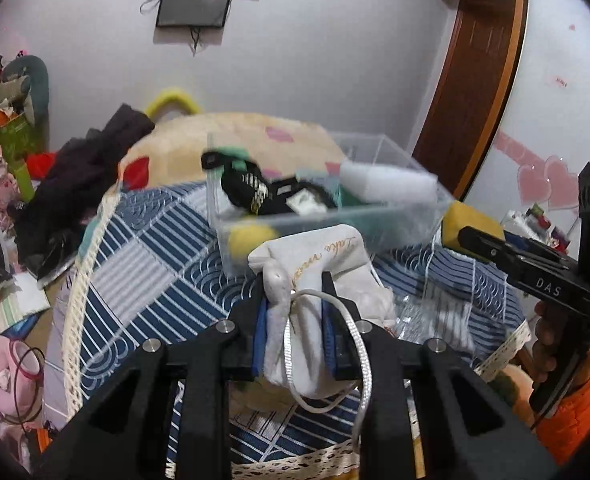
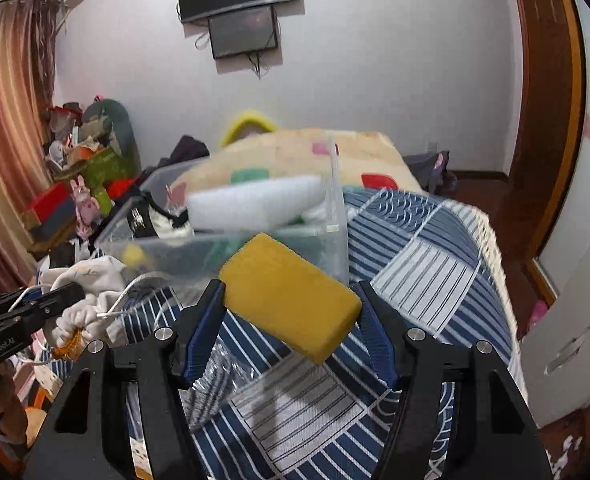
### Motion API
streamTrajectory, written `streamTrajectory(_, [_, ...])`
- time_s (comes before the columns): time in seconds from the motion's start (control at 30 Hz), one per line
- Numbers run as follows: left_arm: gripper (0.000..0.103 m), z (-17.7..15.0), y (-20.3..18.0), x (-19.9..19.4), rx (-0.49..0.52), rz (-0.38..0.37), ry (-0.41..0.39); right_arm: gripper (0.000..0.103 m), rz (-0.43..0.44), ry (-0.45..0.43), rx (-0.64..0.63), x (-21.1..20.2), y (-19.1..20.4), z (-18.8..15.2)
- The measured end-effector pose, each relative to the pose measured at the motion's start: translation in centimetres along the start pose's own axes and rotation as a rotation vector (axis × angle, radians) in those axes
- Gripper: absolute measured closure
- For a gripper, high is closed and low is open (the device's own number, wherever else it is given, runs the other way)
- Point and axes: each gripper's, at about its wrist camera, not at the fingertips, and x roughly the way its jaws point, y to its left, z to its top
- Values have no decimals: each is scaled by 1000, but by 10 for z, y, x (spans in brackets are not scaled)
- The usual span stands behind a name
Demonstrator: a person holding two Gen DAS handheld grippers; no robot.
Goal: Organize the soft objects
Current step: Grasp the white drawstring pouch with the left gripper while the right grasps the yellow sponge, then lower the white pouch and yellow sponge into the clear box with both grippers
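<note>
My left gripper (image 1: 295,284) is shut on a white drawstring pouch (image 1: 315,276) with gold lettering, held just in front of a clear plastic box (image 1: 395,224). The box holds a white foam block (image 1: 387,184), black fabric (image 1: 255,188), green pieces and a small yellow sponge (image 1: 251,240). My right gripper (image 2: 291,296) is shut on a yellow sponge (image 2: 291,296), held tilted above the striped cloth beside the box (image 2: 337,216). The right gripper with its sponge (image 1: 471,228) also shows in the left wrist view, at the box's right corner. The pouch (image 2: 91,284) and left gripper (image 2: 67,294) show at left in the right wrist view.
A blue and white patterned cloth (image 2: 435,264) with a lace edge covers the table. A crinkled clear plastic bag (image 1: 419,312) lies on it. A cream patterned blanket (image 1: 231,136) and dark clothes (image 1: 87,172) lie behind. Clutter and toys (image 2: 83,168) stand at the left. A white box (image 2: 567,332) is at right.
</note>
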Motion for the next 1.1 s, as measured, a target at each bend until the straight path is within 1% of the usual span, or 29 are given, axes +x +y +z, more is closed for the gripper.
streamTrajectory(0.17, [81, 18, -2, -14, -4, -29, -51, 41, 6, -54, -12, -10, 7, 13])
streamTrajectory(0.23, [81, 25, -3, -15, -3, -28, -66, 41, 12, -73, -20, -12, 10, 18])
streamTrajectory(0.4, [81, 39, -2, -7, -21, -52, -67, 41, 18, -95, -42, -12, 18, 23])
streamTrajectory(0.5, [81, 42, -1, 6, -27, -55, -36, 41, 23, -94, -47, -9, 19, 22])
streamTrajectory(0.6, [80, 35, 0, 20, -45, -91, 26, 41, 21, -86, -51, -7, 20, 20])
streamTrajectory(0.77, [80, 19, 5, 38, -57, -65, 95, 41, 35, -67, -33, -1, 17, 17])
streamTrajectory(0.83, [76, 13, 7, 43, -61, -62, 126, 41, 36, -60, -39, 0, 18, 16])
streamTrajectory(0.93, [68, 8, 11, 45, -52, -47, 144, 41, 40, -54, -46, 0, 21, 15])
streamTrajectory(1.0, [57, 4, 13, 42, -45, -32, 147, 41, 44, -51, -53, 0, 24, 15])
streamTrajectory(1.03, [54, 2, 14, 41, -43, -25, 145, 41, 45, -50, -54, 0, 25, 15])
streamTrajectory(1.07, [47, -1, 16, 38, -42, -20, 144, 41, 47, -49, -56, 0, 25, 15])
streamTrajectory(1.1, [42, -2, 18, 37, -39, -13, 145, 40, 48, -49, -57, 0, 26, 15])
